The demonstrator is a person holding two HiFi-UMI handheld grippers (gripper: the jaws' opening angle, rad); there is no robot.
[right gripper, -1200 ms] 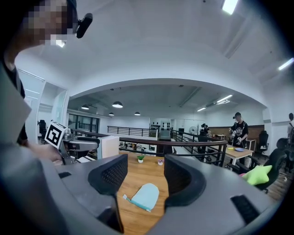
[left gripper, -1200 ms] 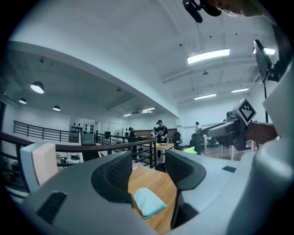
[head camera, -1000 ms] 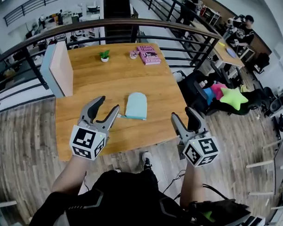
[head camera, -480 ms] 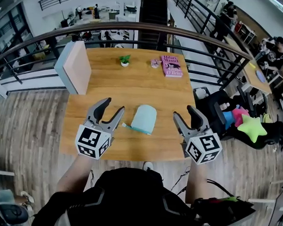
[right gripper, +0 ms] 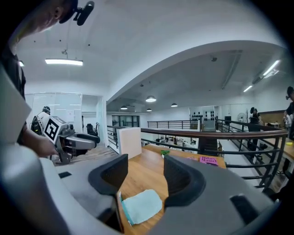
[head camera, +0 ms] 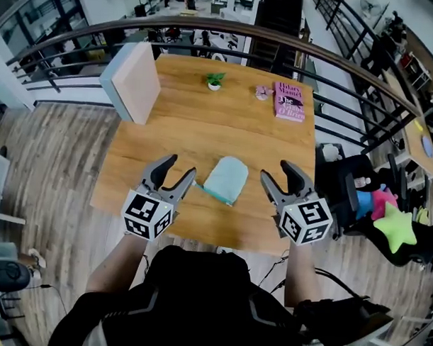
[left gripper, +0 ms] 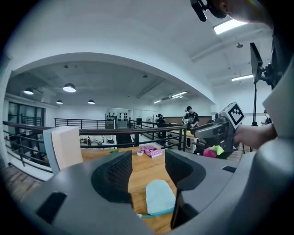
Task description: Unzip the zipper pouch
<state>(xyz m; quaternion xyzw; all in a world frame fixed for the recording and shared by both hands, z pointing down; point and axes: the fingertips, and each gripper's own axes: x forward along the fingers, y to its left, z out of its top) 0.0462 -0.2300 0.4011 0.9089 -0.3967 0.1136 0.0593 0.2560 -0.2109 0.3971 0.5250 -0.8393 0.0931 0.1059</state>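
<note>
Pouch not yet touched, task at the approach stage. The zipper pouch (head camera: 227,177) is pale mint, flat on the wooden table (head camera: 204,126), in the middle of the near half and a bit back from the near edge.

Left gripper (head camera: 180,167) has its jaws wide apart with nothing between them. Right gripper (head camera: 275,171) is the same, spread wide and empty. Both are held over the near edge with the pouch between them.

Key relation: the pouch's long axis runs near to far, slightly tilted, with the rounded end toward the far edge. The teal zipper line (head camera: 212,193) lies across its near end, facing the person. The left end of the zipper sits just beside the left gripper's inner jaw tip. The right gripper is near the pouch's right side, so the left looks a touch closer (the pull tab is too small to place for sure, likely at the left end).

The zipper looks closed along its full length, and the contents are not visible. Likely one gripper pins the pouch body while the other takes the pull.

Elsewhere there is an upright pale board (head camera: 133,81) at the far left corner. A small potted plant (head camera: 215,80) and a pink book (head camera: 288,102) sit along the far edge.
</note>
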